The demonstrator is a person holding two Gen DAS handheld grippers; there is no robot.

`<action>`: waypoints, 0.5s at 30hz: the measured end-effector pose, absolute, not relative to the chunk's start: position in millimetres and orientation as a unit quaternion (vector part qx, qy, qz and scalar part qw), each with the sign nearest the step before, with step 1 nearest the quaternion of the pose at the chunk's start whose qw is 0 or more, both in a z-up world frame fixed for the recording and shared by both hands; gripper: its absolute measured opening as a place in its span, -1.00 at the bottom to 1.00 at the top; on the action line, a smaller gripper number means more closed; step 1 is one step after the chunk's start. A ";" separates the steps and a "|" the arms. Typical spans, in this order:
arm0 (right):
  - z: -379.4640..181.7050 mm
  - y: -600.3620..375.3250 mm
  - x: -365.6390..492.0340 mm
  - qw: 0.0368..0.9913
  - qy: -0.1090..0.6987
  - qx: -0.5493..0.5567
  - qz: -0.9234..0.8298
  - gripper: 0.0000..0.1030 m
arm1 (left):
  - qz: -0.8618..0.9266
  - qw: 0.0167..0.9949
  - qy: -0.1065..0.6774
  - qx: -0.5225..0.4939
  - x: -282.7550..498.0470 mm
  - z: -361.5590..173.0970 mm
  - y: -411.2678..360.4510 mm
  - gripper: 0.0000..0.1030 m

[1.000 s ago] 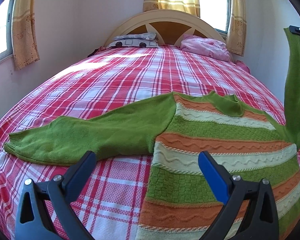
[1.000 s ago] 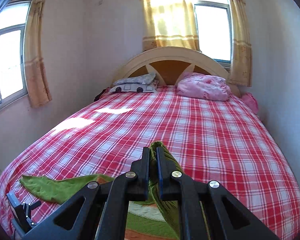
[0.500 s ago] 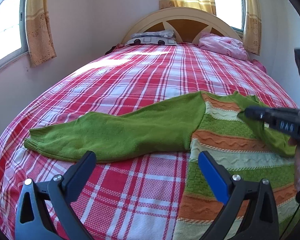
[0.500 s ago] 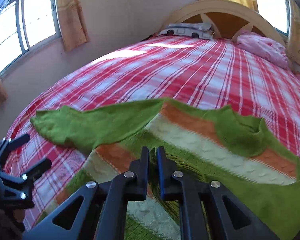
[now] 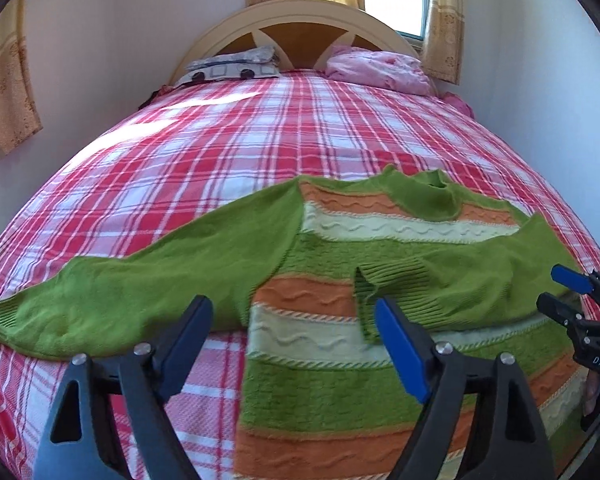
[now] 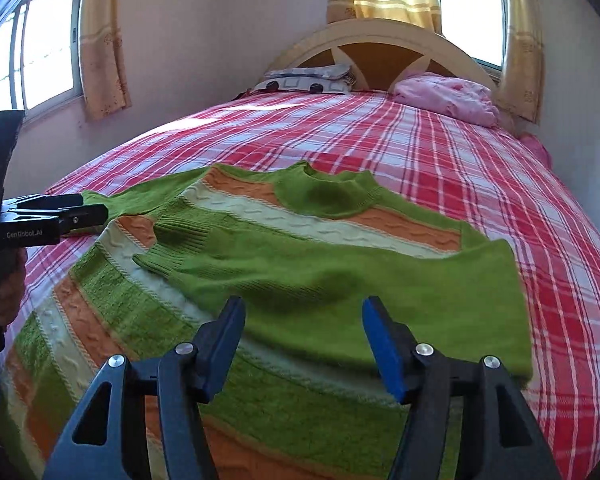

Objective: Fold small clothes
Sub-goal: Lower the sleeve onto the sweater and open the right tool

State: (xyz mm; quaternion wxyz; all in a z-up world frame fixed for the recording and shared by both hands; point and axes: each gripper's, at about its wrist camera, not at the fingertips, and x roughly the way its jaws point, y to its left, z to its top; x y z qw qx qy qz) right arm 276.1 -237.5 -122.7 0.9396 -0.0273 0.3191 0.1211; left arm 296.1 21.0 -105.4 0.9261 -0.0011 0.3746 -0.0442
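A green sweater [image 5: 340, 320] with orange and cream stripes lies flat on the red plaid bed [image 5: 259, 140]. Its right sleeve [image 6: 340, 280] is folded across the chest, the ribbed cuff [image 5: 376, 284] near the middle. The left sleeve [image 5: 139, 292] stretches out to the left on the bedspread. My right gripper [image 6: 304, 336] hovers over the folded sleeve, jaws opening, nothing between the pads; it also shows at the right edge as the right gripper [image 5: 560, 292]. My left gripper [image 5: 295, 332] hangs above the sleeve's armpit, jaws wide but closing a little, holding nothing.
A patterned pillow [image 5: 231, 68] and a pink pillow [image 5: 376, 70] lie against the cream headboard [image 5: 308, 16]. Walls stand close on both sides of the bed, with curtained windows [image 6: 47, 48]. A hand [image 6: 7, 292] holds the left gripper's handle.
The right gripper came down from high up, laid the right sleeve across the sweater's chest and opened, letting it go. The left gripper's jaws narrowed slightly.
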 end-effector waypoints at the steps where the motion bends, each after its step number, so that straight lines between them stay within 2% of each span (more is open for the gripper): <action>1: -121.6 -241.2 273.8 0.941 0.314 -0.021 0.121 0.20 | -0.056 0.923 0.380 0.000 301.3 -107.5 12.7 0.65; 5: -114.2 -243.6 263.9 0.952 0.281 -0.021 0.116 0.21 | -0.073 0.914 0.398 0.022 328.6 -123.6 -10.4 0.64; 8: -112.8 -239.9 254.6 0.959 0.258 -0.035 0.115 0.22 | -0.077 0.905 0.418 0.005 345.4 -135.0 -12.8 0.43; 9: -112.3 -237.8 252.3 0.960 0.251 -0.041 0.114 0.23 | -0.081 0.902 0.425 -0.001 348.5 -138.4 -13.0 0.22; 14: -113.4 -227.3 243.0 0.964 0.231 -0.072 0.108 0.24 | -0.104 0.891 0.441 -0.021 349.6 -148.2 -21.5 -0.50; 15: -112.9 -225.7 241.4 0.966 0.225 -0.077 0.105 0.25 | -0.109 0.891 0.439 -0.024 348.0 -146.9 -23.2 -0.82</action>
